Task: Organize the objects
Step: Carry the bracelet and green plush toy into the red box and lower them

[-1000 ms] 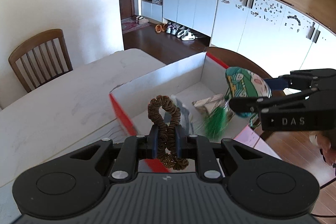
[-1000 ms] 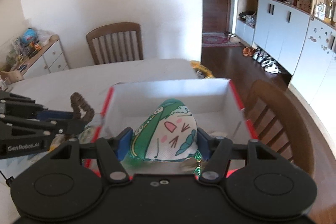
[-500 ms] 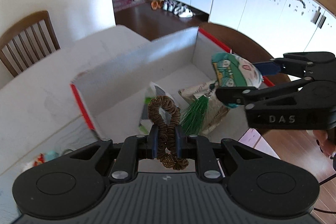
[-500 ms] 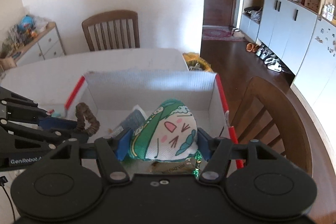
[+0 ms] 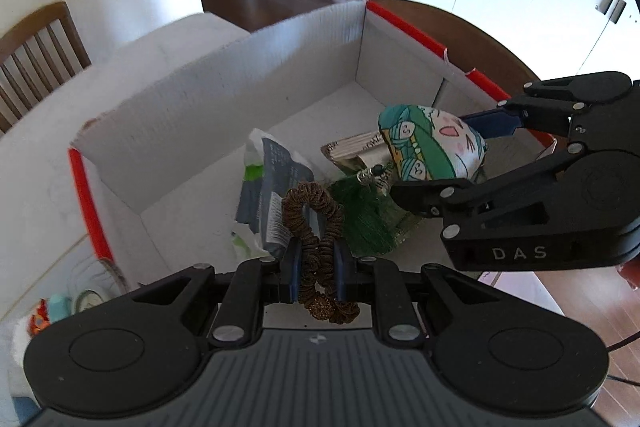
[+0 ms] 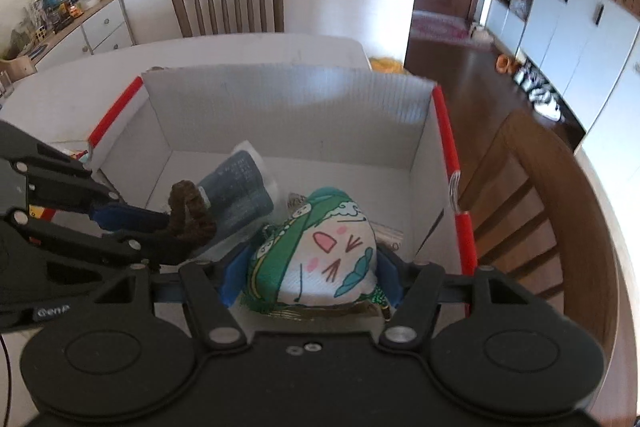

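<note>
Right now my left gripper (image 5: 316, 267) is clamped tight on a brown scrunchie (image 5: 314, 219), which hangs over the near part of the white cardboard box (image 5: 240, 99) with the red-taped rim. The worry on this side is the fabric: it is soft and looped, so when I part the jaws it could snag on a pad and stay put instead of dropping. It could also fall short, since it hangs close to the box's near wall, and land on the white table (image 5: 40, 163) among the small clutter by the left corner.

Below it, a grey-printed plastic packet (image 5: 272, 187) already lies on the box floor, and beside that a crinkled foil wrapper (image 5: 352, 151); neither blocks the drop, I judge, they only make a lumpy landing.

Further right, my right gripper (image 6: 308, 267) is closed on a green-and-white cartoon plush pouch (image 6: 320, 251), its green tassel (image 5: 364, 219) dangling over the foil wrapper. The two grippers are near each other over the same box, so the real risk is a knock between them, or the tassel catching on the scrunchie. A wooden chair (image 6: 532, 211) stands just beyond the box's right wall, clear of the path.
</note>
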Motion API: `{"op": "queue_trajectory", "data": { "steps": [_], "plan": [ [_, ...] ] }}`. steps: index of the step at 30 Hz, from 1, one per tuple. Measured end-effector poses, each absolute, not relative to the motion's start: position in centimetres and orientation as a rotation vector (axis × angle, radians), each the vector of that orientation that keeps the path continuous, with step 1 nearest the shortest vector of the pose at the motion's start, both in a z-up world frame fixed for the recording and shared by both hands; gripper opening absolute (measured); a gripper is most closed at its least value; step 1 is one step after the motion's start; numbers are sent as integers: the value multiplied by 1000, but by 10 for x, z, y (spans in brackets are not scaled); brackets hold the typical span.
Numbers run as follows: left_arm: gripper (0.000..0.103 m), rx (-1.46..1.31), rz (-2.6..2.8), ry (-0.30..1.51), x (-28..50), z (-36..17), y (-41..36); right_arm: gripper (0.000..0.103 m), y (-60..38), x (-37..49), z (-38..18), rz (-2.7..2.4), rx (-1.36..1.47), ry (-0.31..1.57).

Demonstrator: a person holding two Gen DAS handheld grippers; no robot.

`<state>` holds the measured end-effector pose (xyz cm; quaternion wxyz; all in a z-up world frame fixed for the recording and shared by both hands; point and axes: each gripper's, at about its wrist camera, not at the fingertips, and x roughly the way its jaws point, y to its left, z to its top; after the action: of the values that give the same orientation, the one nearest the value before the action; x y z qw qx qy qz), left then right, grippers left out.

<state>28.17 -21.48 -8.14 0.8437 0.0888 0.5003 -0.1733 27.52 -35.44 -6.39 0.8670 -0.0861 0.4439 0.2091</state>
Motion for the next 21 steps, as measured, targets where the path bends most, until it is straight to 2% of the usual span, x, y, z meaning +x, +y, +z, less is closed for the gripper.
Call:
{"op": "queue_trajectory", "data": {
  "steps": [17,21],
  "plan": [
    [16,154,-347,1135,295,-106,-212,69,-355,284,-75,457,-208,956],
    [22,138,-340,1135,294,-106,-210,71,-358,284,-74,457,-203,958]
  ]
}}
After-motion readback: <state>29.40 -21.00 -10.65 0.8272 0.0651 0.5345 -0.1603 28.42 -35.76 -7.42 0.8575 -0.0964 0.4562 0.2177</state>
